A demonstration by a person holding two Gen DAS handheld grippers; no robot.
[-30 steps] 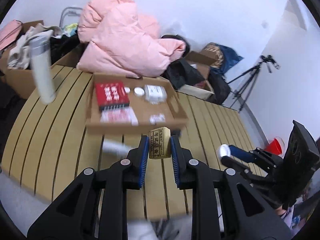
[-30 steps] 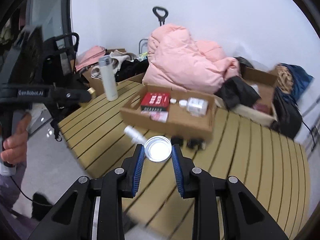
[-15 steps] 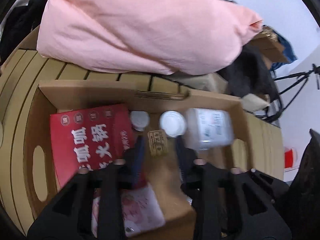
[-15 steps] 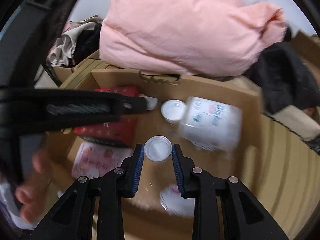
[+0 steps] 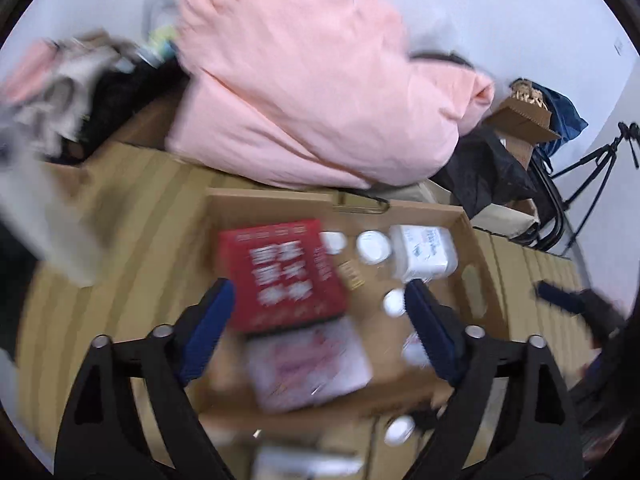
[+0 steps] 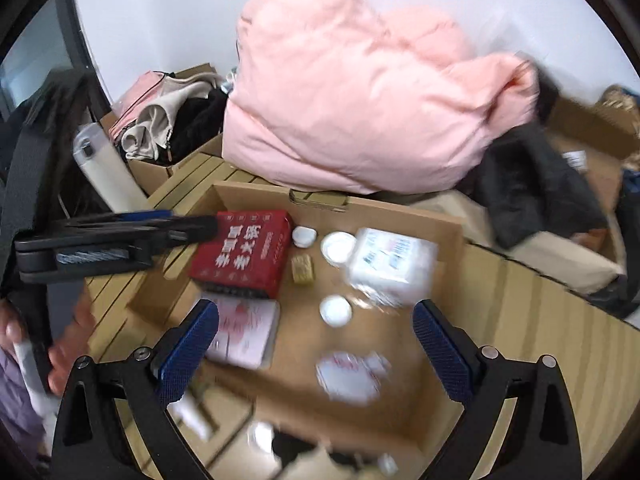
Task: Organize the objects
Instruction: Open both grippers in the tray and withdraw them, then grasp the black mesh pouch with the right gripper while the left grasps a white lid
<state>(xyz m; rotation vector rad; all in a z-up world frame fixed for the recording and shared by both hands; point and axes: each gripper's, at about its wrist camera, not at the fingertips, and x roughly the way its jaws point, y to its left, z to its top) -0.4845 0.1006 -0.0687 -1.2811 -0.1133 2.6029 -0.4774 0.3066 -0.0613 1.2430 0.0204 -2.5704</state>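
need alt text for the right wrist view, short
The right gripper, jaws opening and empty, hangs over a cardboard box holding a red box, white lids, a small tan block and a plastic tub. Behind lies a pink duvet; the left gripper reaches in from the left.

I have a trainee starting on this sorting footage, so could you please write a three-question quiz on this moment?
1. True or false: the left gripper is holding the small gold box.
2. In the cardboard box, which item lies directly left of the small gold box? A) red box B) white plastic jar C) thermos
3. Fill in: behind the cardboard box lies a large ____ quilt.

Key
1. False. Both the left gripper and the right gripper have their jaws opening with nothing between them; the gold box lies on the box floor.
2. A, the red box.
3. Pink: the pink quilt.
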